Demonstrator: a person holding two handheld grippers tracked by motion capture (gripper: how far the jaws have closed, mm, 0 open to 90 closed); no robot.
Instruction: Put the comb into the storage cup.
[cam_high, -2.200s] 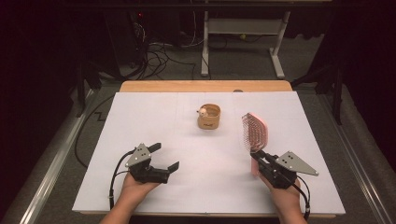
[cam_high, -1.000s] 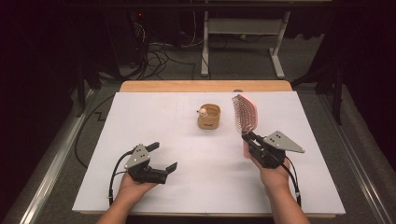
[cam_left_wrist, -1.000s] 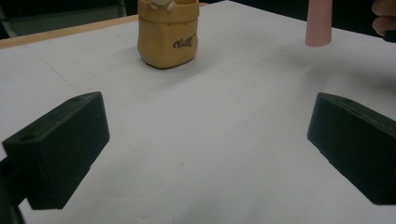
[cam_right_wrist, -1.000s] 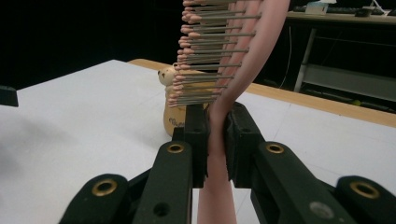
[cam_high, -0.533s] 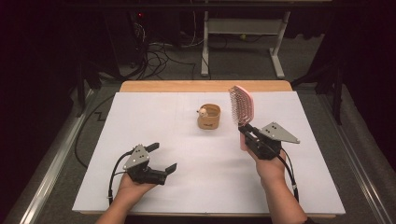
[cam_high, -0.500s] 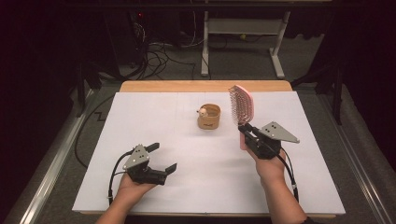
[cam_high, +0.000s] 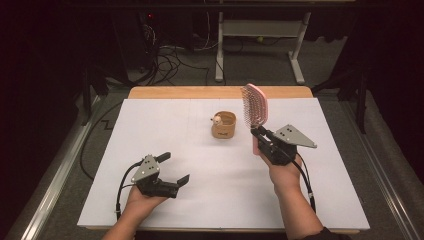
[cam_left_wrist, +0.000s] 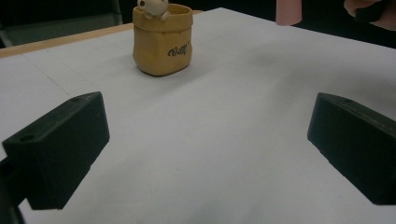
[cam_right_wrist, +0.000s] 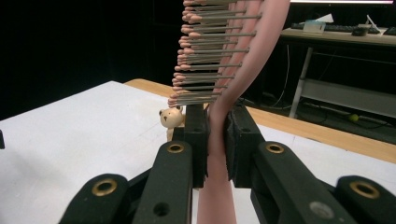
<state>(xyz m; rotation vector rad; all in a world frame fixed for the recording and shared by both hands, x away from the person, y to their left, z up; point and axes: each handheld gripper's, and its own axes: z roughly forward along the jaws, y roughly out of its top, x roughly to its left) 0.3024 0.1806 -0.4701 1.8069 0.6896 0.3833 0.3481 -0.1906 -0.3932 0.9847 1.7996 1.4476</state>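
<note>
A pink hairbrush (cam_high: 255, 107) stands upright above the table, its bristles turned left toward a small tan pot (cam_high: 223, 125) with a bear figure on its rim. My right gripper (cam_high: 260, 136) is shut on the brush handle (cam_right_wrist: 218, 154), both pads pressing its sides. In the right gripper view the bristles (cam_right_wrist: 205, 56) rise above the jaws and the bear (cam_right_wrist: 170, 116) peeks out behind them. My left gripper (cam_high: 172, 167) rests near the front left of the table, open, nothing between its fingers (cam_left_wrist: 60, 149). The pot (cam_left_wrist: 162, 39) stands well beyond it.
The white table top (cam_high: 175, 135) has a wooden strip (cam_high: 200, 92) along its far edge. Beyond it are a desk frame (cam_high: 260, 40) and floor cables (cam_high: 170, 55). Metal rails run along both table sides.
My right gripper has carried the hairbrush up and to the left, from the right part of the table to just beside the pot. The left gripper has stayed put.
</note>
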